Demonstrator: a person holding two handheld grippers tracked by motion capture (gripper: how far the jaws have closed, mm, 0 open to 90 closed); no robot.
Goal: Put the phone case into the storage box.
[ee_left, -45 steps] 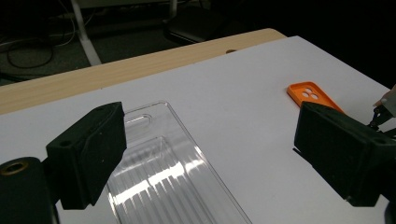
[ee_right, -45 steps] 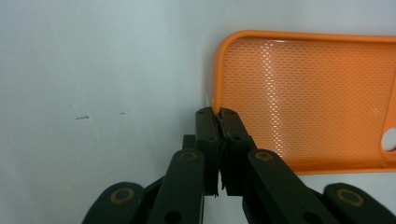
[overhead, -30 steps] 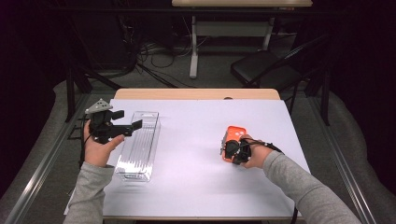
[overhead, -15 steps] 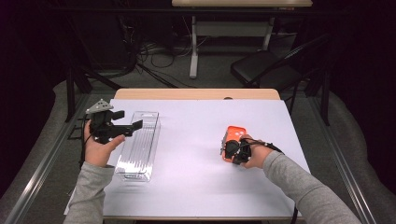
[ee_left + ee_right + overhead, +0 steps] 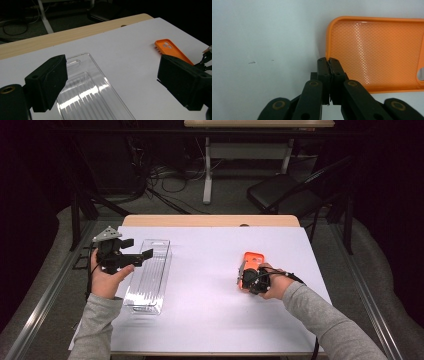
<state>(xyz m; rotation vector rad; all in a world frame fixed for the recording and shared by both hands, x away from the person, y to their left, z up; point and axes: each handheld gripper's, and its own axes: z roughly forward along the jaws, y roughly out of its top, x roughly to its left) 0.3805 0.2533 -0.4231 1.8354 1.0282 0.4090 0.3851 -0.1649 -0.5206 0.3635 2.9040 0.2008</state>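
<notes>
Nothing has moved on the white table; dark room behind.

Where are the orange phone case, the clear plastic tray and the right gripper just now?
orange phone case (image 5: pixel 384 52): right gripper view, on its mesh-textured inner face.
clear plastic tray (image 5: pixel 150 272): high view, on its ribbed floor.
right gripper (image 5: pixel 329 61): right gripper view, at the tips of its closed jaws, at the case's corner.
</notes>
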